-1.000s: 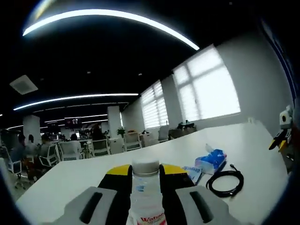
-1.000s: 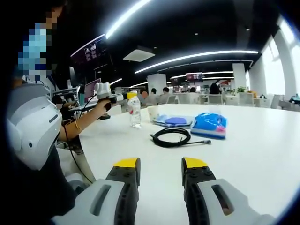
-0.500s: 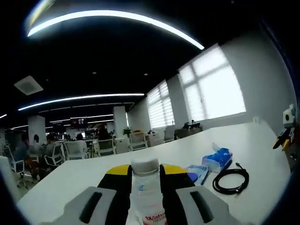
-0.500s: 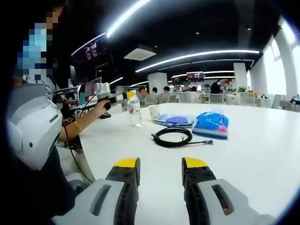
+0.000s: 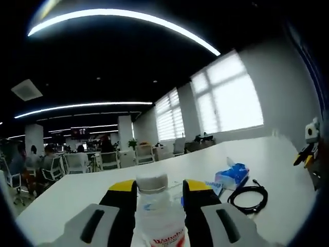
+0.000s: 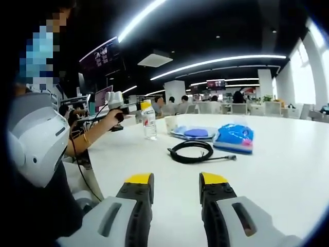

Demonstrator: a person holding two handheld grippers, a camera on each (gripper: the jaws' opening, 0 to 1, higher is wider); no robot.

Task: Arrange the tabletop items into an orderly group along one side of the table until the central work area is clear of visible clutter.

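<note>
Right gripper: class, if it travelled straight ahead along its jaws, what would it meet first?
Probably the coiled black cable, lying on the white table ahead of the open right gripper; depth is uncertain.

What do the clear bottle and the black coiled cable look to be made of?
The clear bottle with a white cap looks like thin transparent plastic: the background shows through it. The black coiled cable looks rubber- or plastic-sheathed, matte, with no shine; which one, the view leaves open.
</note>
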